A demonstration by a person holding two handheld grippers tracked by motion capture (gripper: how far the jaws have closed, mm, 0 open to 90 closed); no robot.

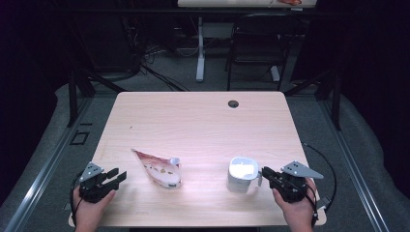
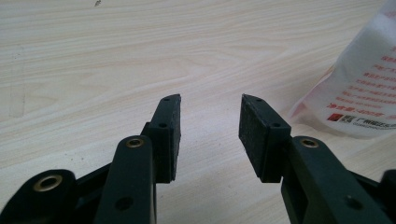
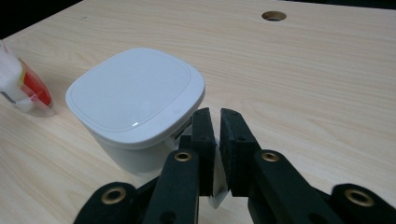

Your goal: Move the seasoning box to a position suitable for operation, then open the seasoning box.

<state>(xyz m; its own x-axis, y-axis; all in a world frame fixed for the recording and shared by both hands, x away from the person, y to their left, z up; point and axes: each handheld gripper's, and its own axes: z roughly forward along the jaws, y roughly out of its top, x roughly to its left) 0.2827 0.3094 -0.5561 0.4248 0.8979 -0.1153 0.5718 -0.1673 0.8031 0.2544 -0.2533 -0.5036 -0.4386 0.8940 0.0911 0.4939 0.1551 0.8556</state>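
Near the front edge of the table (image 1: 203,116), toward its right corner, stands a white lidded cup (image 1: 241,174). The right gripper (image 3: 218,122) has its jaws pinching the cup's handle. The left gripper (image 2: 209,122), by the front left corner, holds its jaws spread, just beside a printed pouch (image 1: 158,167).

The only writing stands on the white refill pouch (image 2: 362,88) lying just right of the open left tongs (image 2: 209,135): rows of small red characters and a red block mark at its lower edge, all too small to read.
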